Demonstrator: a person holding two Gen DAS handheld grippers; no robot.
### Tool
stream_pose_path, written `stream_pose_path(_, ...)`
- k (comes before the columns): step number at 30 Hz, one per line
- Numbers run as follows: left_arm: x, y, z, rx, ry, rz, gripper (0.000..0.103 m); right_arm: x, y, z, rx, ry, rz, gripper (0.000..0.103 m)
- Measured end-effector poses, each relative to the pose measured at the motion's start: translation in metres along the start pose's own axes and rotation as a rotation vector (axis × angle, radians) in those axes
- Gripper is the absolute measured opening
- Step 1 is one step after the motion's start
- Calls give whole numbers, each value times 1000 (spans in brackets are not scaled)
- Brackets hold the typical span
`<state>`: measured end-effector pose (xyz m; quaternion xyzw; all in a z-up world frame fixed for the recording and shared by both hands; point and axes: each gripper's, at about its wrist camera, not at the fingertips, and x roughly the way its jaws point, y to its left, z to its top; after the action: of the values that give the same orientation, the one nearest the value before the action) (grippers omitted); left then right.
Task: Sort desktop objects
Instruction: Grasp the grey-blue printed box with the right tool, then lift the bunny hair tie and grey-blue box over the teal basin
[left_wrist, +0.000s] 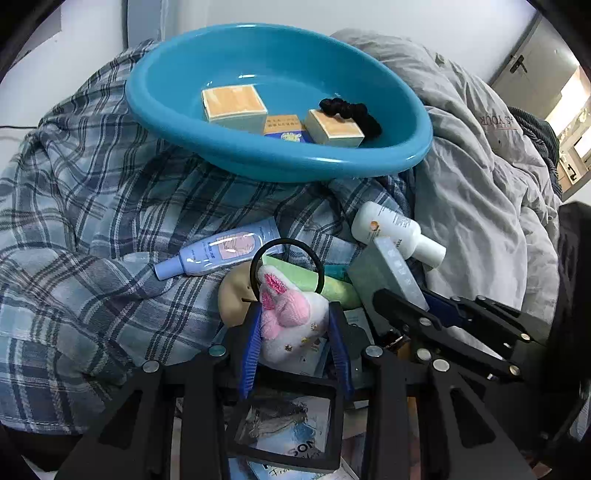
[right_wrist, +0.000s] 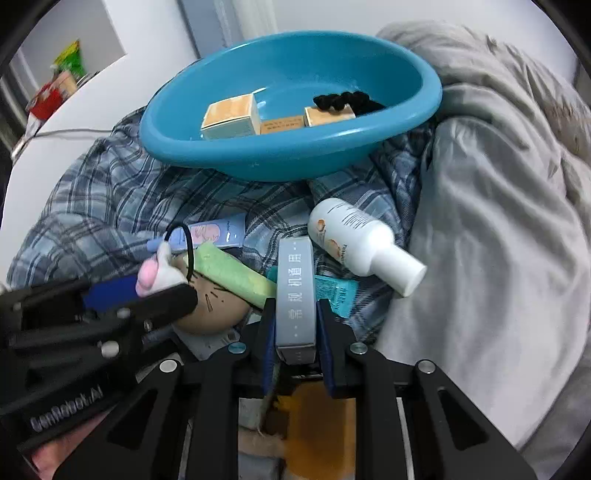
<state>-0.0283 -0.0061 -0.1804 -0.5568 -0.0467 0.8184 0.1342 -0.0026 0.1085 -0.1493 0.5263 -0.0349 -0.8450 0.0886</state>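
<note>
Left tongs (left_wrist: 295, 325) clamped on one white-and-pink plush rabbit hair tie (left_wrist: 291, 317), right tongs (right_wrist: 295, 328) clamped on one grey rectangular carton (right_wrist: 295, 291), round blue plastic basin (left_wrist: 177, 110) containing three small boxes (left_wrist: 232, 101), one black scrunchie (left_wrist: 351, 110), two bottles (left_wrist: 395, 230) adjacent on plaid cloth (left_wrist: 92, 221).

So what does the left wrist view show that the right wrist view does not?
Only the left wrist view shows the framed picture under the left gripper, and the full loop of the plush bunny hair tie it grips. Only the right wrist view shows the printed characters on the grey box in the right gripper, and the shelf clutter. Both show the blue basin, white bottle and plaid shirt.
</note>
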Motion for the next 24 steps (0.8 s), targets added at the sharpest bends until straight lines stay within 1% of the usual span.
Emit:
stream_pose_path(3,5,4,1,-17,10,0,37,12,-9,1,70,8,53,19)
stream_pose_path(5,6,5,1,-23,7,2,37,16,-11,1,84,-2,73,19)
stream_pose_path(8,5,4,0,-12,-7,19,37,18,-14,2,105,-46,46,19)
stream_pose_path(12,1,3,-2,2,-31,29,37,16,-17,4,139,-81,55,19)
stream_pose_path(18,-18,8,-1,-10,-97,24,37,-6,-13,2,103,-146,8,18)
stream_pose_path(22,-34,7,-2,4,-140,42,37,-23,-6,1,63,-183,-21,18)
stream_pose_path(24,-42,7,-3,-2,-150,28,37,-30,-1,0,45,-197,-30,18)
